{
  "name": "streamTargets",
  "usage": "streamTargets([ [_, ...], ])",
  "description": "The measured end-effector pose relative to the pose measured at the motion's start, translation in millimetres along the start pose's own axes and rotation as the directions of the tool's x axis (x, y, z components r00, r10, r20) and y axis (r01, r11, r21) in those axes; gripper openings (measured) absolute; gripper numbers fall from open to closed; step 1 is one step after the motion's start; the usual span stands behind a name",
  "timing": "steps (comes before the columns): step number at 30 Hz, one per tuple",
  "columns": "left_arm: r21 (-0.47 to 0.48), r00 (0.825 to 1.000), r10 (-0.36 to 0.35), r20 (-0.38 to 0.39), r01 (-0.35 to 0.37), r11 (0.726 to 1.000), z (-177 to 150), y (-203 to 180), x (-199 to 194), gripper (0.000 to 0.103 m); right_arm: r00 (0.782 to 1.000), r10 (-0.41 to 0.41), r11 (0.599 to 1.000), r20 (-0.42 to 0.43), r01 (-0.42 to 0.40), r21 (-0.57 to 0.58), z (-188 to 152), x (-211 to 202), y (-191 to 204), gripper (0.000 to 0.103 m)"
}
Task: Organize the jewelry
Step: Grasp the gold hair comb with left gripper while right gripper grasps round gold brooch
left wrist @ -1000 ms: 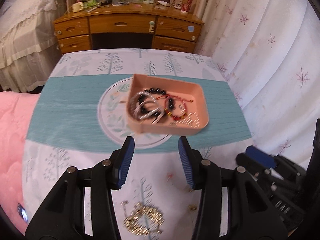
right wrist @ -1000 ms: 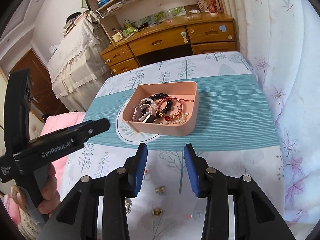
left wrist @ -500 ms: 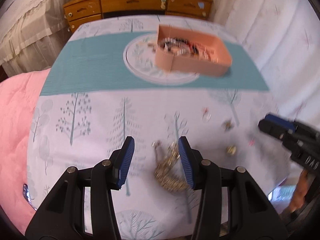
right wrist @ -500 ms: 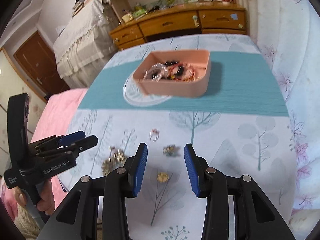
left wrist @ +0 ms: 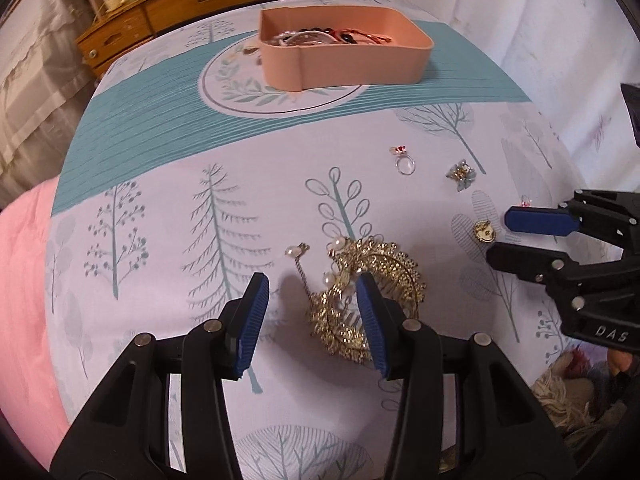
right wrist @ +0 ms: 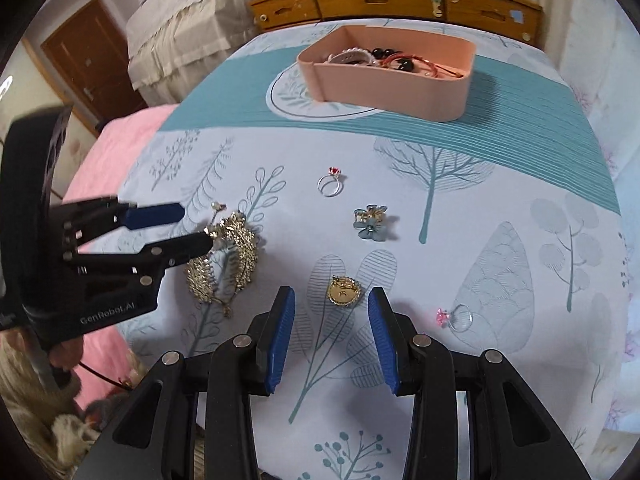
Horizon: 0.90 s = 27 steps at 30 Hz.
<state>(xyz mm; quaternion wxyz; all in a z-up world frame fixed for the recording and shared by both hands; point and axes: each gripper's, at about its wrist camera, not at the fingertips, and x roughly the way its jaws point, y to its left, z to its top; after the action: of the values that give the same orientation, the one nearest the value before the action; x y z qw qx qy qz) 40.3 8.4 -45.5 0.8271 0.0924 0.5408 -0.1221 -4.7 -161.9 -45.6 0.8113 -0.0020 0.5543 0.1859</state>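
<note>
A pink tray point(left wrist: 360, 62) point(right wrist: 392, 92) holding several bracelets stands at the far middle of the cloth. A gold leaf hairpiece with pearls point(left wrist: 376, 280) point(right wrist: 228, 264) lies between the fingers of my open left gripper point(left wrist: 312, 292), which also shows in the right wrist view point(right wrist: 188, 226). A round gold brooch point(right wrist: 344, 291) point(left wrist: 485, 232) lies just ahead of my open right gripper point(right wrist: 331, 300), which also shows in the left wrist view point(left wrist: 500, 236). A red-stone ring point(right wrist: 331, 184) point(left wrist: 404, 160), a blue flower brooch point(right wrist: 371, 222) point(left wrist: 462, 172) and a pink-stone ring point(right wrist: 456, 316) lie loose.
The table has a white and teal tree-print cloth point(left wrist: 160, 208). A pink blanket point(left wrist: 24, 320) lies at the left edge. A wooden desk with drawers point(right wrist: 400, 0) stands beyond the table. White curtains point(left wrist: 520, 20) hang at the right.
Both grippers have dropped lower and closer to the loose jewelry. The left fingers now flank the gold hairpiece; the right fingers now sit just short of the gold brooch.
</note>
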Motion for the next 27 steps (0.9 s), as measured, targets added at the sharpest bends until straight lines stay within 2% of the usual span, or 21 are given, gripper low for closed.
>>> streamTargets([
  [8, 0.036, 0.998, -0.056, -0.03, 0.057, 0.998, 8.0, 1.6, 11.5, 0.043, 0.997, -0.074, 0.994, 0.0, 0.074, -0.085, 2.7, 17.3, 10.1, 0.034],
  [14, 0.049, 0.996, -0.074, -0.043, 0.076, 0.996, 10.3, 2.8, 13.0, 0.042, 0.99, -0.136, 0.981, 0.024, 0.138, -0.135, 3.4, 20.4, 16.7, 0.022],
  [19, 0.094, 0.994, -0.095, -0.057, 0.1, 0.99, 8.1, -0.5, 11.8, 0.042, 0.991, -0.131, 0.983, 0.033, 0.134, -0.127, 3.5, 18.9, 13.1, 0.02],
  [20, 0.109, 0.994, -0.096, -0.055, 0.101, 0.989, 7.7, -1.5, 11.3, 0.041, 0.991, -0.132, 0.983, 0.034, 0.135, -0.128, 3.3, 19.1, 13.0, 0.02],
  [22, 0.141, 0.994, -0.093, -0.059, 0.101, 0.985, 7.8, -4.3, 11.6, 0.03, 0.99, -0.133, 0.982, 0.036, 0.136, -0.129, 1.9, 18.4, 13.3, 0.02],
  [27, 0.194, 0.994, -0.08, -0.077, 0.094, 0.977, 7.7, -8.1, 15.5, 0.022, 0.991, -0.127, 0.984, 0.034, 0.13, -0.124, 1.8, 18.3, 13.1, 0.02],
])
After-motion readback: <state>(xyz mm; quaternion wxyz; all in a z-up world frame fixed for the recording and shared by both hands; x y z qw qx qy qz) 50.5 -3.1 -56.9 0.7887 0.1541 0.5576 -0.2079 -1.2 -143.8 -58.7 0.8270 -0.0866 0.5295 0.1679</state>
